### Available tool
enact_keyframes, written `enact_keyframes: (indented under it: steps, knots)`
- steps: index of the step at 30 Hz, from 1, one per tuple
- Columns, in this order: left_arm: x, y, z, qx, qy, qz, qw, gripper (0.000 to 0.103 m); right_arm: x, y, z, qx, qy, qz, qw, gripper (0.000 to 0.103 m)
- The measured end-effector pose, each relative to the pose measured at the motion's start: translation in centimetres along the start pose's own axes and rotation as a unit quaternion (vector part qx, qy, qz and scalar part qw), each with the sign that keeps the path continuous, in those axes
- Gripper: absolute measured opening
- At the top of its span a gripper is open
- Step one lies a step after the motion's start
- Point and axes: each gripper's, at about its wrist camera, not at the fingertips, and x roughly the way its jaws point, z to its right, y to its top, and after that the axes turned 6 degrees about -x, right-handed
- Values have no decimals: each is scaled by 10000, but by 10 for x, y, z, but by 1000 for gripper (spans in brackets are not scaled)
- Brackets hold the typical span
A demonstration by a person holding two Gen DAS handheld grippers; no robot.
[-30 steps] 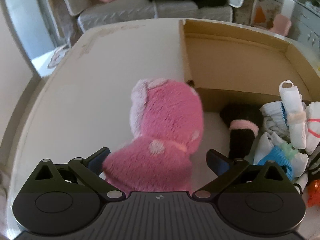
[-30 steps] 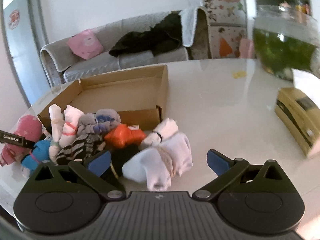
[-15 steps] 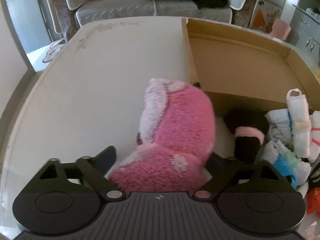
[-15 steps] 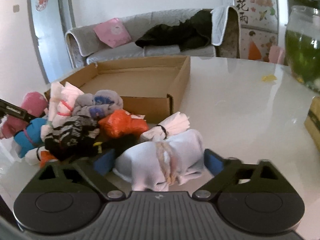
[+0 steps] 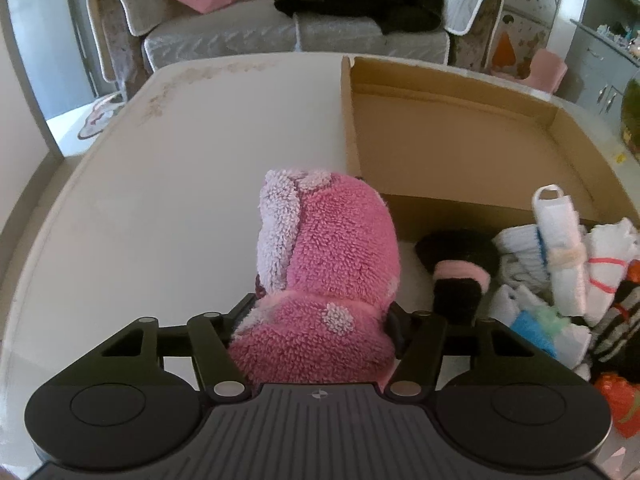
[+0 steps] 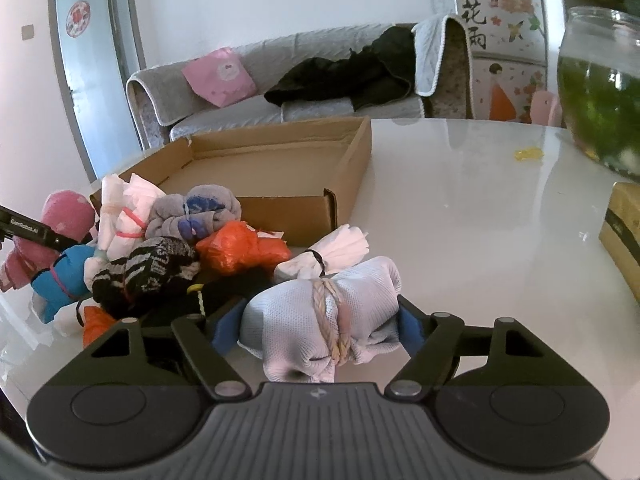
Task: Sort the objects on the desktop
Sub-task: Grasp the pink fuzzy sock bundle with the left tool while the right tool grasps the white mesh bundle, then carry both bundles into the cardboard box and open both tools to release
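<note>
A fluffy pink sock bundle (image 5: 340,240) stands on the white table just left of the open cardboard box (image 5: 460,136). My left gripper (image 5: 320,308) is closing on its lower part, both fingers pressed into the fluff. In the right wrist view a pale mesh sock bundle (image 6: 360,292) tied with string lies at the near edge of the sock pile. My right gripper (image 6: 320,312) is closing on it, blue pads touching both sides. The pink bundle (image 6: 66,212) shows at far left, with part of the left gripper across it.
The sock pile in front of the box (image 6: 280,160) holds an orange bundle (image 6: 240,248), a striped one (image 6: 152,268), a grey-blue one (image 6: 196,212) and white rolls (image 5: 560,248). A glass bowl (image 6: 600,92) and a yellow box (image 6: 624,232) stand at right. A sofa (image 5: 240,28) lies beyond.
Both grippers' jaws have drawn in from wide open until they touch their bundles, the left on the pink one and the right on the pale mesh one. Both cameras have tilted a little.
</note>
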Motion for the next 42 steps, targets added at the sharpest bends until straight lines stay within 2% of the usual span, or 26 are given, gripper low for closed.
enact_keyframes:
  steps: [10, 20, 24, 28, 32, 35, 38, 42]
  knots:
    - [-32, 0, 19, 210, -8, 295, 9993, 67, -24, 6, -2, 111, 5, 185, 9998, 73]
    - [-82, 4, 40, 500, -40, 656, 9966, 67, -47, 25, -8, 36, 55, 419, 9991, 73]
    - [-99, 18, 51, 532, -149, 803, 9952, 67, -55, 40, -10, -9, 94, 538, 9985, 73]
    - [-107, 45, 65, 589, -211, 977, 9932, 67, -54, 71, -9, -113, 175, 698, 9973, 73]
    - [-93, 82, 75, 431, -327, 1010, 9934, 68, -34, 110, -9, -221, 339, 838, 9957, 74]
    - [-66, 108, 84, 308, -406, 847, 9951, 68, -1, 135, -12, -283, 499, 830, 9949, 74]
    - [-26, 128, 93, 289, -372, 597, 9971, 68, 47, 155, -15, -155, 671, 599, 9958, 74]
    - [39, 151, 98, 264, -329, 196, 9989, 68, 117, 170, -22, -185, 691, 150, 9973, 74]
